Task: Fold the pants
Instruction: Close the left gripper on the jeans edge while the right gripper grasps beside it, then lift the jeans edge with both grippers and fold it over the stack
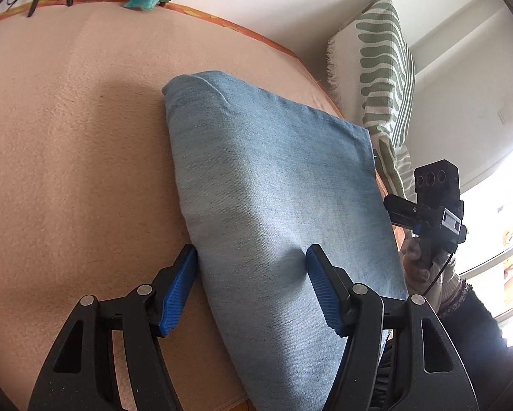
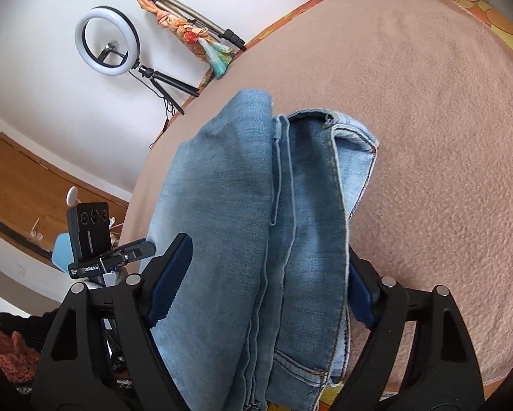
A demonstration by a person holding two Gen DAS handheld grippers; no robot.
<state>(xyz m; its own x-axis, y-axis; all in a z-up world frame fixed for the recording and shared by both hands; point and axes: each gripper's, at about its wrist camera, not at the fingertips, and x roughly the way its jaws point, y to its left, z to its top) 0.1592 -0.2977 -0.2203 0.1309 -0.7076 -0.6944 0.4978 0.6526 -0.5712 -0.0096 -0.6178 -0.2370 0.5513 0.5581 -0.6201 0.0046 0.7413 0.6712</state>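
Observation:
Light blue jeans (image 1: 273,171), folded into a thick bundle, rest on a pink blanket (image 1: 68,137). My left gripper (image 1: 251,267) straddles the bundle's near left side. One blue pad lies against the folded edge and the other dents the top cloth, so it is shut on the jeans. In the right wrist view the jeans (image 2: 239,171) show seams, a waistband and a pocket. They fill the gap of my right gripper (image 2: 268,253), which is shut on them, its right pad partly hidden by denim. The far end of the bundle lies on the blanket.
The blanket covers a bed with an orange flowered border (image 2: 496,24). A green-striped cushion (image 1: 383,78) leans on the wall at the right. A ring light on a tripod (image 2: 107,46) and a scarf-wrapped tripod (image 2: 195,34) stand beyond the bed. A hand in a knitted sleeve (image 1: 451,291) holds the other device.

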